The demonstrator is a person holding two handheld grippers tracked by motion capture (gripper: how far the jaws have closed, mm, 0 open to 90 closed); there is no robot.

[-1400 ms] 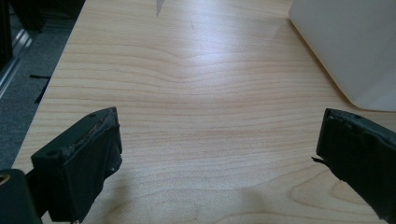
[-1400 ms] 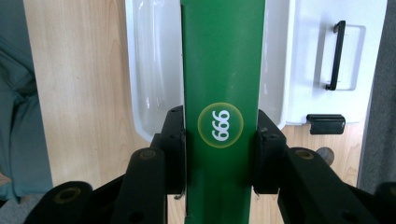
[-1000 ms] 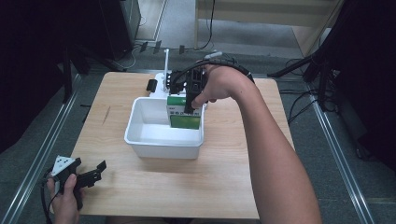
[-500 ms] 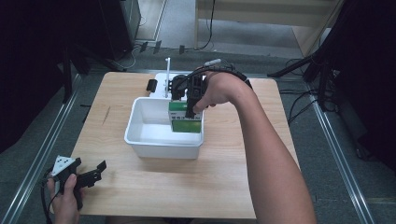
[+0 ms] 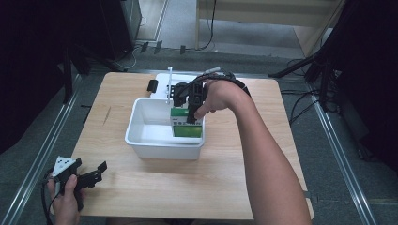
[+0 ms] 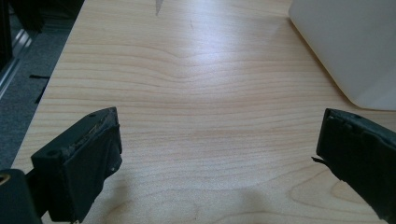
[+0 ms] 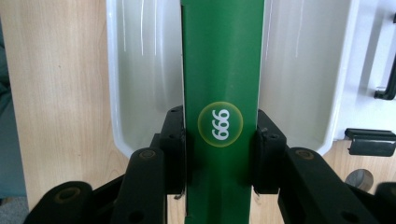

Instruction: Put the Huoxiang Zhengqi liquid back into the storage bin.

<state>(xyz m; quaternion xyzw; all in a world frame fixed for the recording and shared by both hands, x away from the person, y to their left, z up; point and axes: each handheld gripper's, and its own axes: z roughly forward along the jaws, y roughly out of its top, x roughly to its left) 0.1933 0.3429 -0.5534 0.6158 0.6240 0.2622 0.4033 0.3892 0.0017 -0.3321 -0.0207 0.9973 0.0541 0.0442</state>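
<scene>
My right tool (image 7: pixel 219 154) squeezes the green box (image 7: pixel 219 70), which hangs inside the white tub (image 5: pixel 141 140). If I let go too early, it could tip over. My left tool (image 6: pixel 219 154) is open over the desk (image 6: pixel 187 70).

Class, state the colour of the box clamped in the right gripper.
The box is green, with a yellow-ringed green circle bearing white digits; the right gripper view shows it best.
</scene>
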